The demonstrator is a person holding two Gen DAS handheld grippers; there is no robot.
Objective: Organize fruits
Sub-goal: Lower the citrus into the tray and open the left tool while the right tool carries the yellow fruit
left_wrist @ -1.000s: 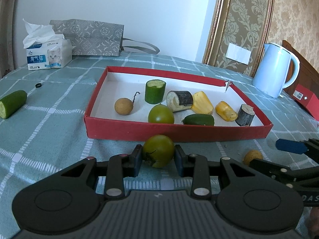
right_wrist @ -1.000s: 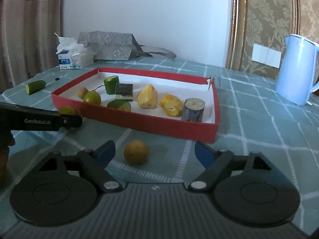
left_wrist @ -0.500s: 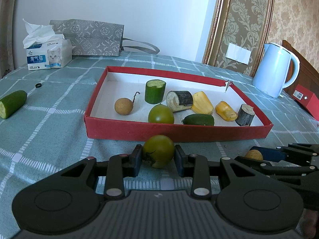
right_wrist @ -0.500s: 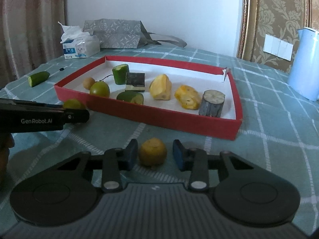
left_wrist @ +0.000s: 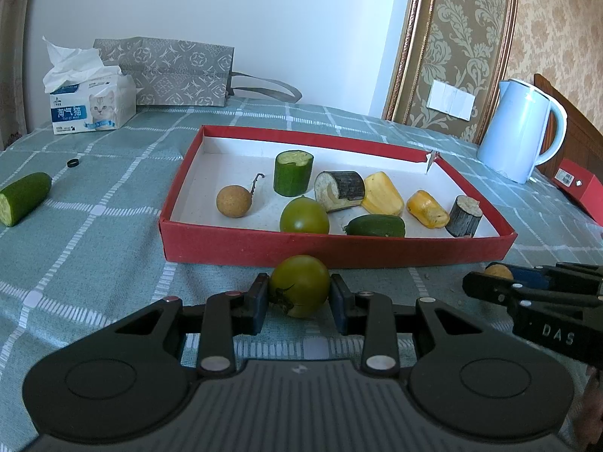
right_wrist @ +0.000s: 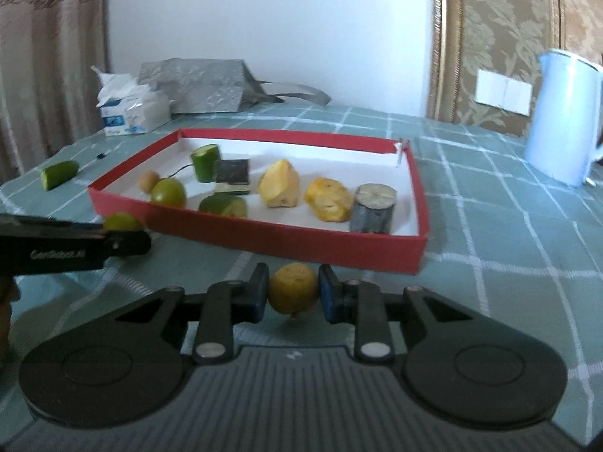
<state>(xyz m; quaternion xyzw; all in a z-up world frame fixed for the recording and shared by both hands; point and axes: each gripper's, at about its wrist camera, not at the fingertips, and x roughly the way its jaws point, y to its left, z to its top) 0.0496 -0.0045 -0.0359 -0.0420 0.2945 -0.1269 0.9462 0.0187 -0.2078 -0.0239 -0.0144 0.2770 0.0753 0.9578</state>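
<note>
A green tomato (left_wrist: 299, 286) sits on the checked cloth just in front of the red box (left_wrist: 339, 252), with my left gripper (left_wrist: 300, 295) shut on it. To its right, a small yellow-brown round fruit (right_wrist: 294, 288) is pinched between the blue pads of my right gripper (right_wrist: 294, 293), whose jaws are closing tight on its two sides. In the right wrist view the left gripper (right_wrist: 124, 235) reaches in from the left with the green tomato (right_wrist: 120, 221). Inside the box lie several pieces: a brown round fruit, cucumber chunks, another green tomato, yellow pieces and dark-skinned stubs.
A cut cucumber piece (left_wrist: 22, 197) and a small black ring (left_wrist: 73, 163) lie on the cloth at left. A tissue box (left_wrist: 90, 109) and grey bag (left_wrist: 169, 71) stand at the back. A pale blue kettle (left_wrist: 522, 128) and a red case (left_wrist: 580, 192) stand at right.
My right gripper went from wide open around the yellow-brown fruit to shut on it. The left gripper and its green tomato have stayed put.
</note>
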